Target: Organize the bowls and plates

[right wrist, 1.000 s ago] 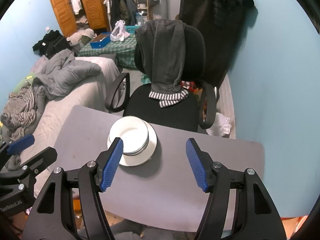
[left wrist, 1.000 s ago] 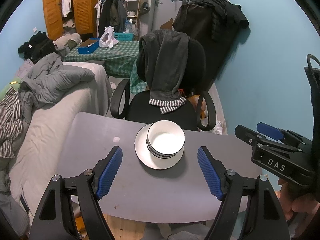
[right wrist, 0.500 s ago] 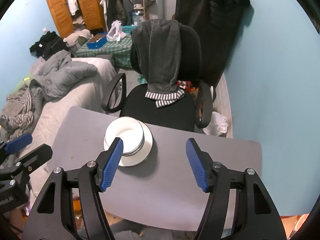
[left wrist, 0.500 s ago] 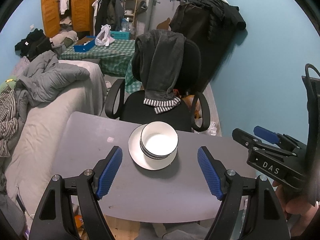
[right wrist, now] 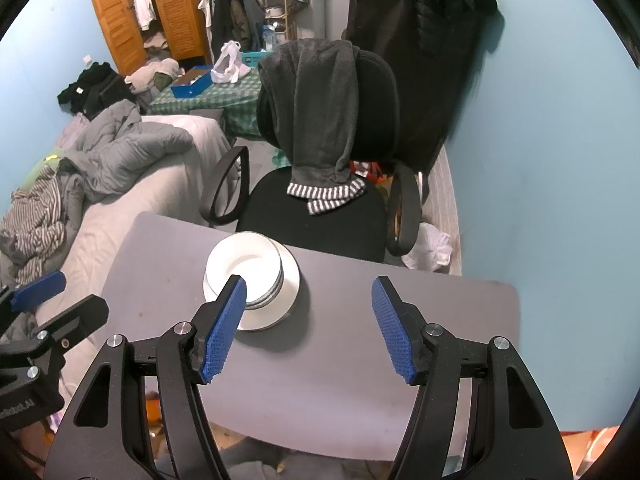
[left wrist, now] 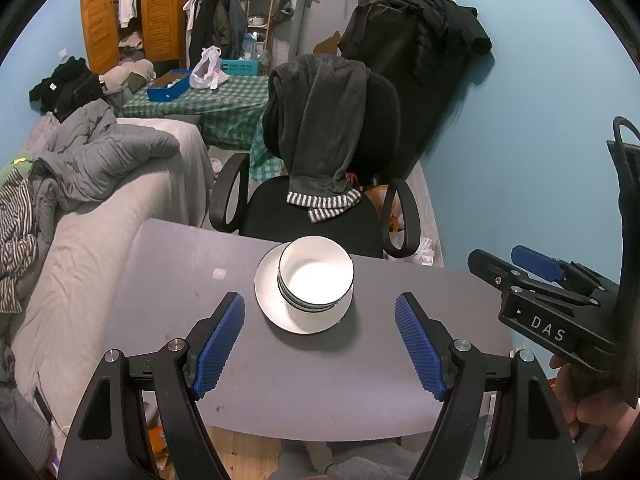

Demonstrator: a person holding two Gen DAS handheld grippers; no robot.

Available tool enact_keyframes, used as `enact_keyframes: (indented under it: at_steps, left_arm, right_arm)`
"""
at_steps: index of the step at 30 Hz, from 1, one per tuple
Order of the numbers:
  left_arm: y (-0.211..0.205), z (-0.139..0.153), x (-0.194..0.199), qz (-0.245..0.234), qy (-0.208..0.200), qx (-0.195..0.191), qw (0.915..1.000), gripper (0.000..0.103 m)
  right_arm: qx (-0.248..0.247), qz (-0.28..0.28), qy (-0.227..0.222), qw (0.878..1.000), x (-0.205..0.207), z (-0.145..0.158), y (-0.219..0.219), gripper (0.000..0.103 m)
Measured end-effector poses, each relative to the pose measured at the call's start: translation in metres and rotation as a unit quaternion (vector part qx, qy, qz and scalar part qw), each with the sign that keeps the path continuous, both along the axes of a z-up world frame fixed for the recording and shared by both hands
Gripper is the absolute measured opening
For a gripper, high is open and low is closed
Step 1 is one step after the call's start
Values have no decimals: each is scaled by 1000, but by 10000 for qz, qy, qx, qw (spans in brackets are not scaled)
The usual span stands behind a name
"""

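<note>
**A:** The left hand-held gripper (left wrist: 320,344) is hanging over the near part of the bench (left wrist: 180,280) with its blue pads spread wide and nothing between them. Where is the stack sitting from there?

**B:** Straight ahead, nearly centred in the gap. The bowls (left wrist: 316,272), nested inside one another, are resting on the plate (left wrist: 266,292), and the plate is lying toward the far edge of the bench, just in front of the office chair (left wrist: 320,216). The pads are staying short of the plate rim, not touching it.

**A:** And the right hand-held gripper (right wrist: 308,328)?

**B:** It is also gaping wide and carrying nothing. From its camera the stack is sitting off to the left: its left pad is overlapping the bowls (right wrist: 244,268) in the picture, while the open gap is looking at bare bench to the right of the plate (right wrist: 290,280). I cannot tell whether that pad is above the bowls or merely in front of them.

**A:** So which one is better lined up?

**B:** I am judging the left, since it is facing the stack squarely. The stack is round, so no long axis is mattering; any approach across the rim would do. The right would be needing a shift leftward first. Both look about equally far from the stack.

**A:** Is anything else lying on the bench?

**B:** Nothing I am making out as dishware, so the stacking looks close to finished.
</note>
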State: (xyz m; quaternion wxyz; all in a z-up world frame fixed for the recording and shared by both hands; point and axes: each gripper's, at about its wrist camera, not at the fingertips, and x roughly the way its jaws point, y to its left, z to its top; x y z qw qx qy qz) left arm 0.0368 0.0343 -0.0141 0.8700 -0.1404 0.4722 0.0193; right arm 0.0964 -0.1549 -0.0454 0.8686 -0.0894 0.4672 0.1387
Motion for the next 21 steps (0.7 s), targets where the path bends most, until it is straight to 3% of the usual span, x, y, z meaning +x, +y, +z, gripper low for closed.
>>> enact_keyframes:
  at_steps: [21]
  left_arm:
    - [-8,1,-6,-53,-37,90,9999,81]
  right_arm:
    - [-19,19,29,10000,-3,-1,-5,64]
